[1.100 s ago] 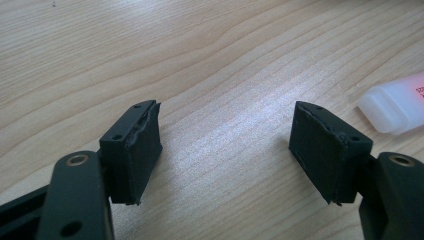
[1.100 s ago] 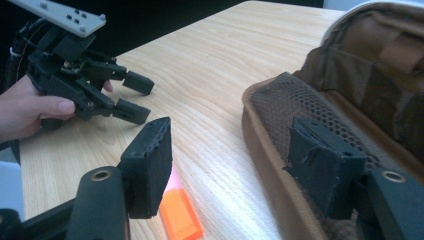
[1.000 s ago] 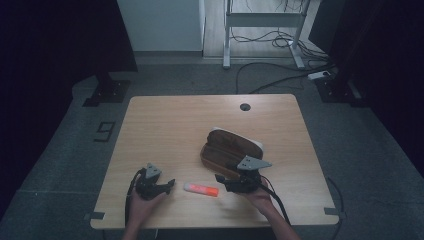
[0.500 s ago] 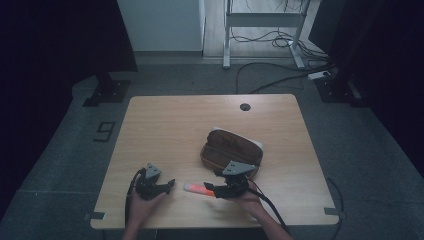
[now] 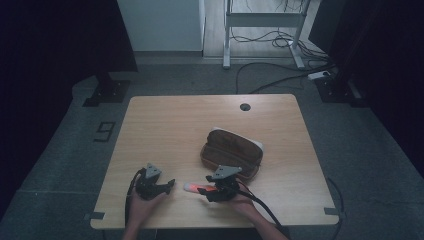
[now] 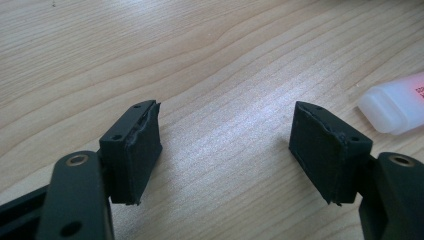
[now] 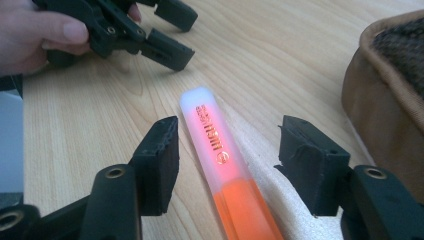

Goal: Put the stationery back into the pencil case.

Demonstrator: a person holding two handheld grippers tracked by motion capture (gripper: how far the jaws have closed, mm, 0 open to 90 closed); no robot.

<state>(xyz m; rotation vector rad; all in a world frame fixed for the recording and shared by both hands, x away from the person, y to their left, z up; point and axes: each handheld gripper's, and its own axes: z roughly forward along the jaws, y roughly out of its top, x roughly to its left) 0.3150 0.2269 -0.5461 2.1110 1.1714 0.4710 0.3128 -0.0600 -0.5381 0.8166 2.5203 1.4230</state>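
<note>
Right gripper (image 7: 227,167): jaws apart, straddling the orange highlighter (image 7: 225,165), 1 jaw on each side, neither touching it. Highlighter flat on the wooden table (image 5: 170,130), at 6 o'clock of the tabletop near the front edge, translucent cap pointing toward 9 o'clock.

Handling, judged: light, rigid plastic, smooth and somewhat slippery, flattened body unlikely to roll. Best hold across the barrel's flat sides at mid-length, near the printed lettering; a grip on the cap alone likely to pull it off.

Left gripper (image 6: 227,150): jaws apart, nothing between them, bare wood beneath, cap end of the highlighter at its 2 o'clock. In the high view, resting at 7 o'clock of the table, in the left hand (image 5: 142,205).

Surroundings: brown pencil case (image 5: 232,150) open, just beside the right gripper at its 12 o'clock, close enough to foul the outer jaw. Cable hole (image 5: 244,106) at 12 o'clock, well apart.
</note>
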